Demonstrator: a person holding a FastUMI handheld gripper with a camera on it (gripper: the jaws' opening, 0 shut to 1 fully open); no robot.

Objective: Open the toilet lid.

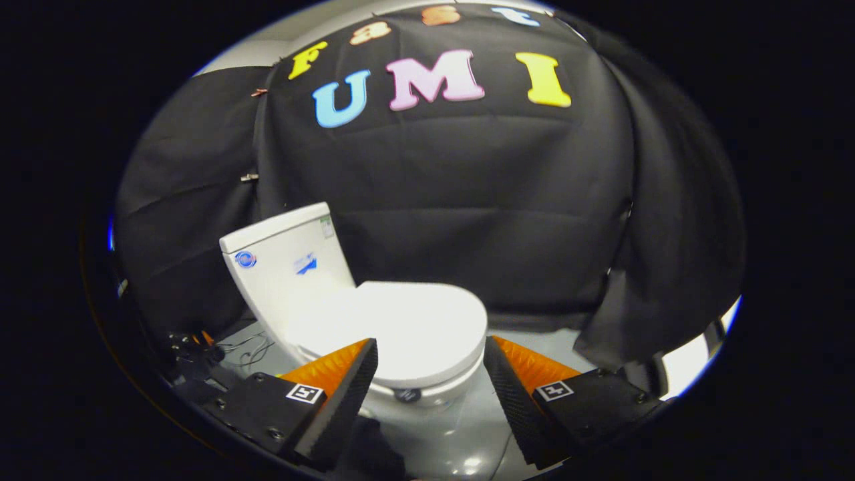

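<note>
Two fingers (431, 374) stand spread wide apart, with nothing pinched between them, and neither one touches the toilet. Each finger carries a small square black-and-white marker on its upper face.

Just ahead of the fingers, and showing in the gap between them, sits a small white toilet (374, 321) on a pale grey floor (467, 427). Its lid (407, 327) lies flat and closed over the bowl, a smooth rounded oval whose front edge curves toward the right finger. Below the lid's front edge the rim of the bowl shows as a narrow white band, and a small dark round mark sits on the bowl's front, low between the fingers. The left fingertip overlaps the near left part of the lid in the picture, though whether it is above or level with it cannot be told.

Behind the lid and to its left rises the tank (284, 267), tilted in the fisheye picture, with a flat tank cover on top. A round blue sticker sits near its upper left corner, a blue mark near the middle of its face, and a small label near its upper right corner.

Beyond the toilet hangs the booth's black cloth wall (467, 200), creased and draped, falling in folds to the floor on the right. Left of the tank, on the floor beside the left finger, lie some thin dark wires (250, 347).
</note>
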